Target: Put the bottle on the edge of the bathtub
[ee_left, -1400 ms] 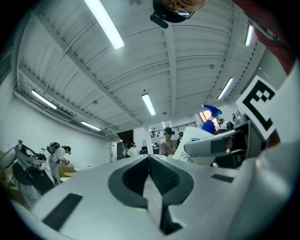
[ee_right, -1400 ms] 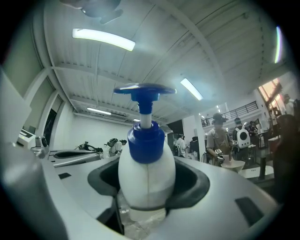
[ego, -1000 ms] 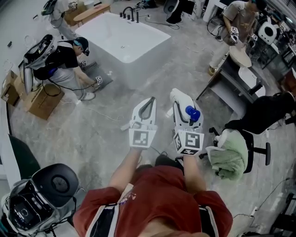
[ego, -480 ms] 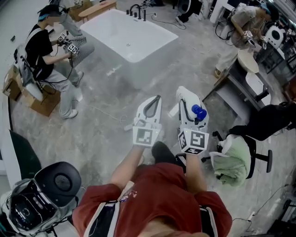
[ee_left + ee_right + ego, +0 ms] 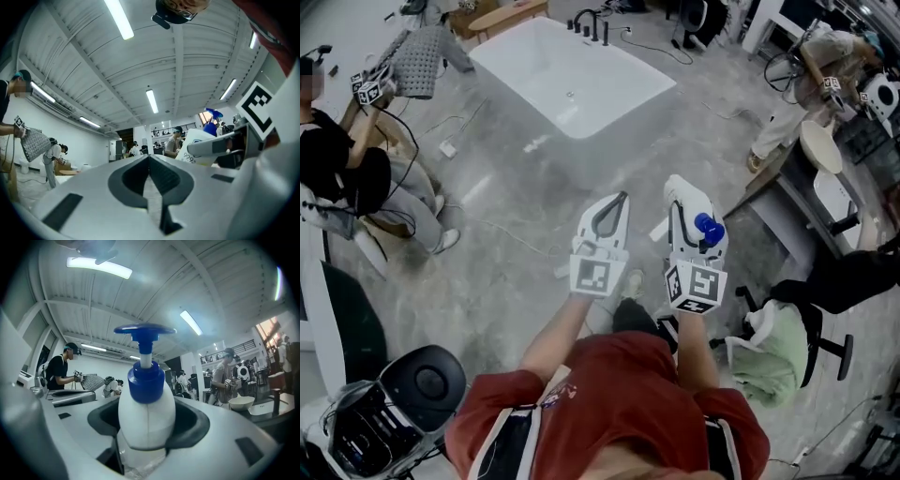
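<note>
A white bottle [image 5: 688, 204] with a blue pump top [image 5: 709, 226] sits between the jaws of my right gripper [image 5: 680, 185], which is shut on it and held about level over the grey floor. In the right gripper view the bottle [image 5: 146, 413] fills the middle and the dark pads [image 5: 197, 425] clasp its body. My left gripper [image 5: 617, 199] is beside it on the left, shut with nothing in it; its jaws meet in the left gripper view [image 5: 149, 158]. The white bathtub [image 5: 516, 52] stands farther ahead at the top, a black tap [image 5: 591, 22] on its far rim.
On the left a person in black [image 5: 342, 164] holds up a grey mat [image 5: 420, 49] with grippers. Another person [image 5: 811, 80] stands by a table with bowls [image 5: 821, 142] at the right. A chair with green cloth [image 5: 776, 345] is at lower right. Cables cross the floor.
Both grippers have travelled forward together across the floor, the bottle still held. The person on the left rose from a crouch, shifted left and lifted the grey mat.
</note>
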The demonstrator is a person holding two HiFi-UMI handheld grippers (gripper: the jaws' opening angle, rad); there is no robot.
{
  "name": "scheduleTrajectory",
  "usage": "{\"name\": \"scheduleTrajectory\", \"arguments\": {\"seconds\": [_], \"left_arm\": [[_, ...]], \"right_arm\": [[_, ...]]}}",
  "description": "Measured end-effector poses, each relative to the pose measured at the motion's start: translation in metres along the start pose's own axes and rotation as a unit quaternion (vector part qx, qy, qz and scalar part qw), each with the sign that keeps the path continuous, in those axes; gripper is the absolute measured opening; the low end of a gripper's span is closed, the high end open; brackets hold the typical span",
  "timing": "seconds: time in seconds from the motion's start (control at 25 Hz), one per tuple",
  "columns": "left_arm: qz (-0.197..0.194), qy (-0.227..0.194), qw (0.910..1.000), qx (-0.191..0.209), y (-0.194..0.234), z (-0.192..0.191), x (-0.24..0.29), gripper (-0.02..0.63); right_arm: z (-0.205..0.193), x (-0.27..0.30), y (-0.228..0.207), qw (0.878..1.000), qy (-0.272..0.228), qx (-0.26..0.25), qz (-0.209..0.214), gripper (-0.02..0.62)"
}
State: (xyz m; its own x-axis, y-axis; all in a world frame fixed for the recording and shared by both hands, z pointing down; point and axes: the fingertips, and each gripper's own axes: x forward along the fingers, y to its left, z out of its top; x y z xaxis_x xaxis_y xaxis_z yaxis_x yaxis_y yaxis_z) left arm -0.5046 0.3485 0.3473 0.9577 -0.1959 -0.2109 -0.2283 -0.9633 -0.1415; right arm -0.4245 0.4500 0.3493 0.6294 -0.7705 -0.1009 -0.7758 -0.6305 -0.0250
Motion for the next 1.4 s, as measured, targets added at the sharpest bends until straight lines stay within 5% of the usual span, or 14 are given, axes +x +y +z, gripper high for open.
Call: {"name": "scheduleTrajectory", "arguments": {"seconds": [0.88,1.4], "left_arm": [[-0.025,0.001,0.9993,-0.029,0.014,-0.052,0.262,0.015],[-0.009,0.016,0.9997,-0.019,0.015,-0.067,0.326,0.015]], "right_arm": [[-0.038,0.21,-0.136,0.999,0.037,0.006,-0.017,0.272],[-0.045,0.258,-0.173,0.999,0.035,0.015,0.0,0.272]]}}
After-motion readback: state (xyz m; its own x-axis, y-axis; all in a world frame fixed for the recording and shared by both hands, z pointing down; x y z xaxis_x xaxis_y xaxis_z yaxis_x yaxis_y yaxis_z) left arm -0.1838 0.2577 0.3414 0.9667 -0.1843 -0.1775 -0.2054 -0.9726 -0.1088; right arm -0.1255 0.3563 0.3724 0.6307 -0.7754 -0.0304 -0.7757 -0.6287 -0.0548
